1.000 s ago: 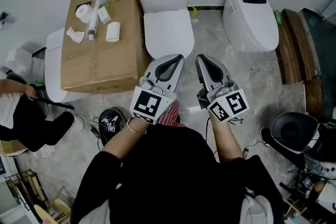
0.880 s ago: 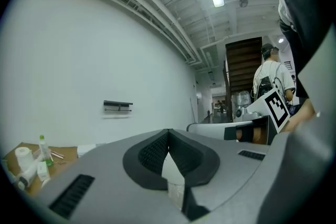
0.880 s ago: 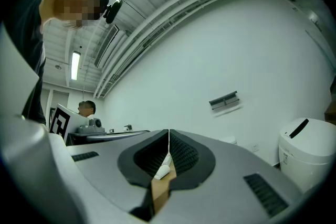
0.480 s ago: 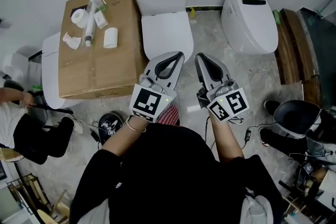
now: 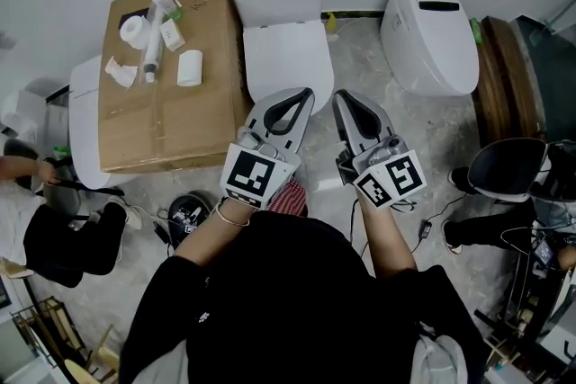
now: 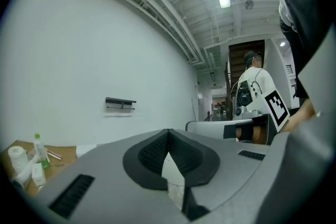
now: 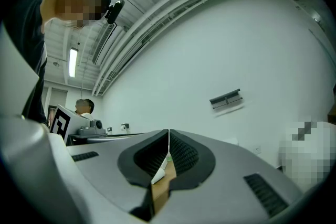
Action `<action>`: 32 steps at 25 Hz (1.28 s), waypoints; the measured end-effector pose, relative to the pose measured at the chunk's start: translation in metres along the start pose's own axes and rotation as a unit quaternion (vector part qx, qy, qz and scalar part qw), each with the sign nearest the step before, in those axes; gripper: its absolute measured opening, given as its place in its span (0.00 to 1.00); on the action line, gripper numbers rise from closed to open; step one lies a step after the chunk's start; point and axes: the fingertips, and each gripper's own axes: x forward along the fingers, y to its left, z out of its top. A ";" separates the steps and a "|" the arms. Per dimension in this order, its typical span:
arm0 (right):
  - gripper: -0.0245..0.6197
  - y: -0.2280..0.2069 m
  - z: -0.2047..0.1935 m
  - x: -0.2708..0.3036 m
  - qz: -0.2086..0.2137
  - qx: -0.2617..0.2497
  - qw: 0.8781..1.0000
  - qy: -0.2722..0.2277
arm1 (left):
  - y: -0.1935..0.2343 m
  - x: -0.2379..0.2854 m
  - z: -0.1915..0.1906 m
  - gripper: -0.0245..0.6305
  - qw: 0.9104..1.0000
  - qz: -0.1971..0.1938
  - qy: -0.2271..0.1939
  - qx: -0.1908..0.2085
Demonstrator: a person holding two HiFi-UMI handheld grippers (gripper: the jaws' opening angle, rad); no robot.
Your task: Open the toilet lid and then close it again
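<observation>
Closed toilet lid (image 5: 288, 49) just past the tips of both claws, left gripper (image 5: 303, 94) and right gripper (image 5: 343, 97) side by side, jaws pressed together, holding nothing

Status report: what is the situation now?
Left gripper and right gripper shut, empty. Toilet lid down, untouched. Cardboard box beside it, not blocking.

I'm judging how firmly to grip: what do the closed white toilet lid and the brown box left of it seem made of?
The closed white toilet lid looks like smooth, glossy plastic, possibly ceramic: an even sheen and thin rounded edge. The flat brown box looks like matte cardboard: dull tan surface with a flap seam across its top.
</observation>
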 end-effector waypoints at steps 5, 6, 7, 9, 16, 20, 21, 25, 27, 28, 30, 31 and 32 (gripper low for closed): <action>0.07 -0.006 0.001 0.007 -0.002 0.000 1.000 0.001 | 0.005 0.008 0.000 0.04 1.000 -0.004 0.000 -0.001; 0.07 -0.008 0.001 0.009 -0.002 0.000 1.000 0.001 | 0.006 0.010 0.000 0.04 1.000 -0.004 0.000 -0.002; 0.07 -0.009 0.001 0.010 -0.003 -0.001 1.000 0.000 | 0.008 0.011 0.000 0.05 1.000 -0.005 0.000 -0.002; 0.07 -0.011 0.001 0.013 -0.003 -0.001 1.000 0.000 | 0.011 0.014 0.001 0.05 1.000 -0.006 0.000 -0.002; 0.07 -0.020 -0.001 0.022 -0.005 0.000 1.000 0.002 | 0.019 0.025 -0.003 0.04 1.000 -0.007 0.002 -0.003; 0.07 -0.026 0.000 0.028 -0.005 0.001 1.000 0.004 | 0.024 0.031 -0.002 0.05 1.000 -0.006 0.004 -0.005; 0.07 -0.028 0.000 0.029 -0.005 0.001 1.000 0.005 | 0.025 0.033 -0.002 0.05 1.000 -0.006 0.004 -0.005; 0.07 -0.033 0.001 0.036 -0.005 -0.001 1.000 0.007 | 0.031 0.039 -0.001 0.05 1.000 -0.007 0.001 -0.008; 0.07 -0.035 0.001 0.040 -0.006 -0.001 1.000 0.007 | 0.035 0.043 0.000 0.04 1.000 -0.009 -0.001 -0.009; 0.07 -0.037 0.001 0.042 -0.007 -0.002 1.000 0.008 | 0.037 0.045 0.000 0.05 1.000 -0.010 -0.002 -0.010; 0.07 -0.040 0.002 0.047 -0.008 -0.003 1.000 0.009 | 0.041 0.050 0.000 0.04 1.000 -0.011 -0.003 -0.011; 0.07 -0.042 0.002 0.049 -0.009 -0.004 1.000 0.009 | 0.043 0.052 0.000 0.05 1.000 -0.012 -0.003 -0.012; 0.07 -0.044 0.002 0.052 -0.010 -0.004 1.000 0.010 | 0.046 0.054 0.000 0.05 1.000 -0.013 -0.003 -0.013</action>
